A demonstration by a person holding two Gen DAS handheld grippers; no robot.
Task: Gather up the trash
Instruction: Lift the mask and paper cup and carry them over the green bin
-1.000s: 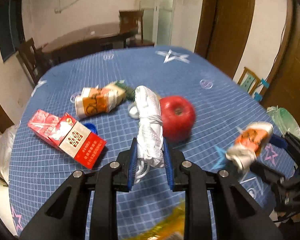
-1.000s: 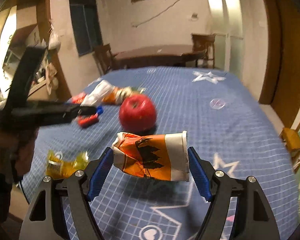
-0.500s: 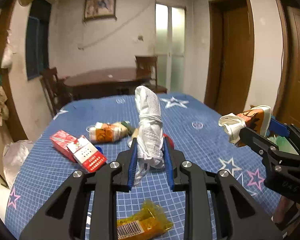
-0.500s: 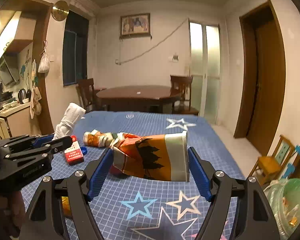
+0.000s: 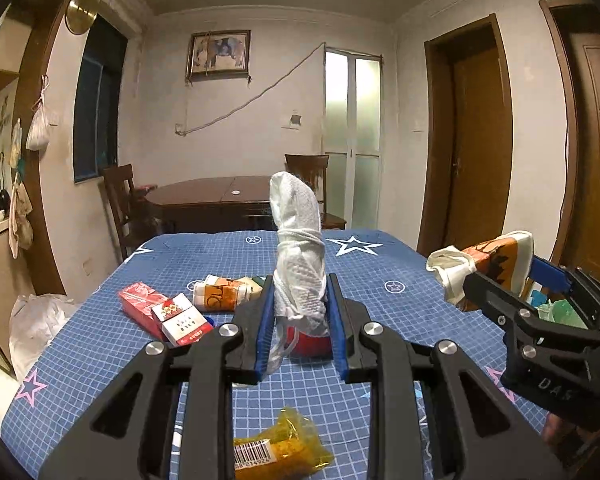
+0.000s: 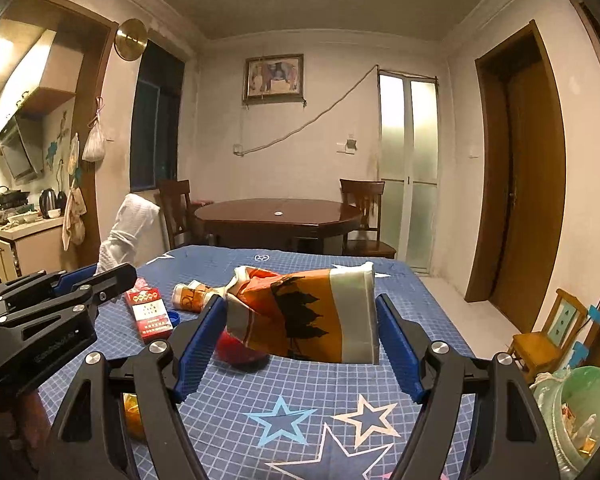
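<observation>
My left gripper [image 5: 298, 312] is shut on a knotted white tissue bundle [image 5: 298, 248] that stands upright between its blue pads, lifted above the blue star-print table [image 5: 380, 280]. My right gripper [image 6: 300, 332] is shut on a crushed orange-and-white paper cup [image 6: 308, 316] held sideways above the table. Each gripper shows in the other view: the right one [image 5: 496, 276] with its cup [image 5: 488, 264], the left one [image 6: 96, 278] with the tissue [image 6: 128, 228]. A red apple [image 6: 240, 352] lies behind the cup, partly hidden.
On the table lie red cigarette packs [image 5: 168, 316], another crushed cup [image 5: 224, 292], a blue bottle cap [image 6: 174, 317] and a yellow wrapper [image 5: 280, 448]. A green-lined trash bin [image 6: 576, 416] stands right of the table. A white bag [image 5: 40, 324] sits left.
Both grippers have risen from the table with their loads and tilted up toward level, so the far wall now fills the views. The apple has dropped behind the held items.
</observation>
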